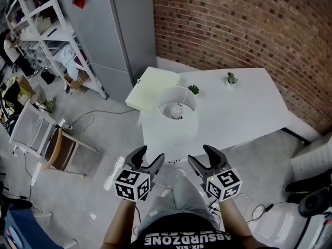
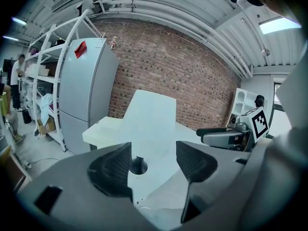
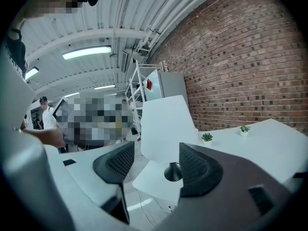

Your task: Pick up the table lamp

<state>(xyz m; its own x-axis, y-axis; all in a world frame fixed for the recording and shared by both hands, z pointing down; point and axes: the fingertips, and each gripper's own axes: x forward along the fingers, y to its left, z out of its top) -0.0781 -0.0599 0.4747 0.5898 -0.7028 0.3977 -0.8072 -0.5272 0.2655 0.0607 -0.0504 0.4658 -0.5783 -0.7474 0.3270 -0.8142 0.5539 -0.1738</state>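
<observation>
The table lamp (image 1: 177,119) has a white drum shade and a dark round base, and stands near the front left corner of the white table (image 1: 244,102). Its bulb shows through the top of the shade. My left gripper (image 1: 149,155) and right gripper (image 1: 201,154) hover side by side just short of the table's edge, both open and empty. In the left gripper view the lamp's shade (image 2: 149,124) rises beyond the left gripper (image 2: 154,165), clear of the pads. In the right gripper view the shade (image 3: 166,126) stands ahead of the right gripper (image 3: 151,170).
A cream slab (image 1: 150,87) lies on the table's left end behind the lamp. Two small potted plants (image 1: 193,90) (image 1: 231,78) sit further back. A grey fridge (image 1: 111,30) and white shelving (image 1: 46,40) stand at the left, a brick wall (image 1: 233,19) behind. Cables lie on the floor.
</observation>
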